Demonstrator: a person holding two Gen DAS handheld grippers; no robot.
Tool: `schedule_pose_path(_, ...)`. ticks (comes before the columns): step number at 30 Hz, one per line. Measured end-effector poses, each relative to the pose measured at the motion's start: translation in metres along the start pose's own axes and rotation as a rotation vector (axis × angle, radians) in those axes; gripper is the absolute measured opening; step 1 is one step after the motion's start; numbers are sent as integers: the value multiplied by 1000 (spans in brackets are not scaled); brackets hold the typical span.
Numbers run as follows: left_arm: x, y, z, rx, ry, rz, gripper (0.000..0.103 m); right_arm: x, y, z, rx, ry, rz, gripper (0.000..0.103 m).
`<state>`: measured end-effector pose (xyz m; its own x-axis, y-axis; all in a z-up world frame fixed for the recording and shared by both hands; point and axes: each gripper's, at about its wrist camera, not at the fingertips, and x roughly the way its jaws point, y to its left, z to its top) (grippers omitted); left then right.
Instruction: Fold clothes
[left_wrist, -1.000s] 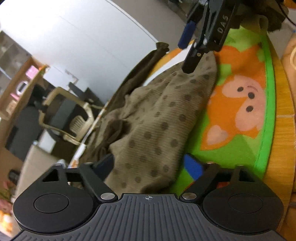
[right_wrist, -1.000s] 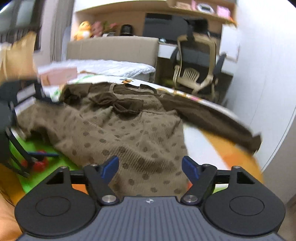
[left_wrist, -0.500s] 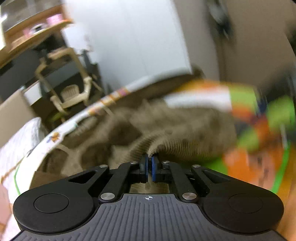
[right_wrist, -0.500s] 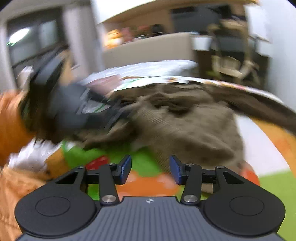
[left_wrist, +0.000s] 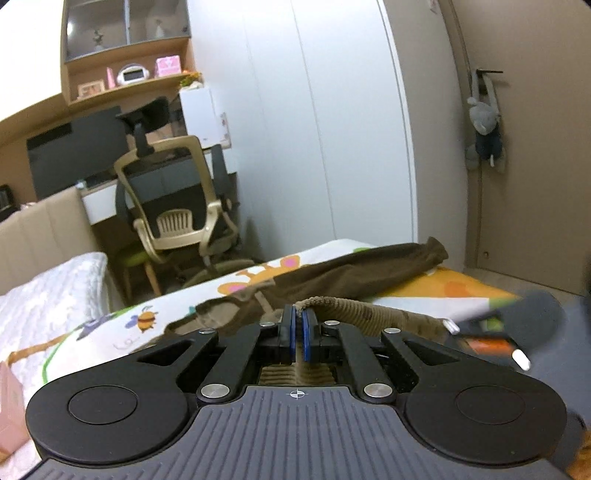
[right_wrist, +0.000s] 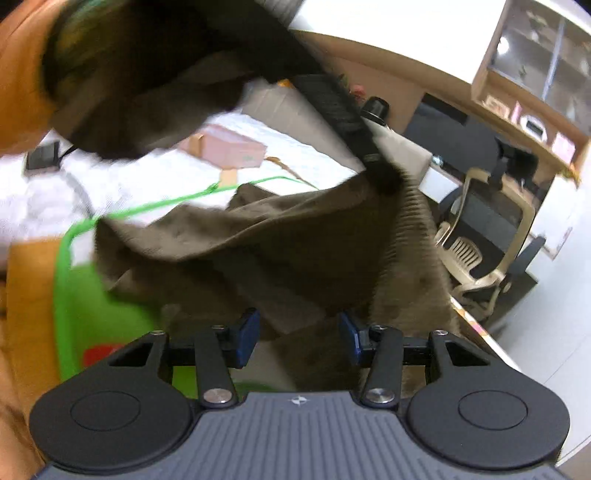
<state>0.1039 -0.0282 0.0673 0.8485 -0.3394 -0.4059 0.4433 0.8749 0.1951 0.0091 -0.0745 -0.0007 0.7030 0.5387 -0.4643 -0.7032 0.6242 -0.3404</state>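
Brown ribbed garment (left_wrist: 354, 308) is caught at a fold of its edge between the blue pads (left_wrist: 293, 332) of the left gripper (left_wrist: 298, 334), whose jaws are pressed together on the cloth; the fabric arches up out of the pinch and runs off to the right. From the right wrist view the same garment (right_wrist: 258, 251) hangs lifted in a blurred sheet, held up at its far corner by the left gripper (right_wrist: 380, 173). The right gripper (right_wrist: 297, 336) sits low beneath that sheet, its jaws partly spread and opening, with cloth lying in the gap but neither pad pressing on it. Under the garment lies a bright play mat (right_wrist: 96, 306) with a green border, cartoon animals showing on it in the left wrist view (left_wrist: 255, 280). A dark brown sleeve (left_wrist: 369, 267) stretches flat across the mat toward its far edge. A pink box (right_wrist: 225, 149) rests on the white quilted bedding (right_wrist: 122, 184) beyond the mat. Farther back stand a beige office chair (left_wrist: 177, 218), a desk with a dark monitor (left_wrist: 74, 147), wooden shelves (left_wrist: 125, 55), and white wardrobe doors (left_wrist: 314, 129).
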Motion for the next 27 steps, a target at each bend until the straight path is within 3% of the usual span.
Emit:
schedule_pose_path(2, 2, 0, -2, -6, 4, -3, 5, 19, -29, 7, 146, 34, 59, 56)
schedule_pose_path(6, 6, 2, -7, -17, 21, -1, 5, 66, -83, 10, 420, 111, 134, 57)
schedule_pose_path(9, 8, 6, -11, -30, 32, 4, 5, 81, -105, -2, 535, 184, 231, 57)
schedule_pose_path(11, 8, 10, -13, -40, 33, 8, 5, 70, -100, -13, 566, 237, 331, 57)
schedule_pose_path(12, 7, 12, -14, -46, 32, 8, 5, 61, -94, -17, 559, 253, 375, 57)
schedule_pose_path(16, 5, 15, -13, -51, 26, 10, 5, -4, -32, -11, 317, 220, 480, 57)
schedule_pose_path(18, 5, 16, -12, -53, 24, 11, 5, -19, -6, -2, 190, 180, 395, 57)
schedule_pose_path(21, 4, 16, -12, -60, 24, 9, 5, -6, 24, 4, 6, 125, 264, 57)
schedule_pose_path(25, 2, 15, -13, -58, 34, 7, 5, 31, 47, 4, -64, 141, 295, 51)
schedule_pose_path(27, 1, 16, -12, -58, 32, 7, 5, 38, 61, 3, -147, 104, 245, 47)
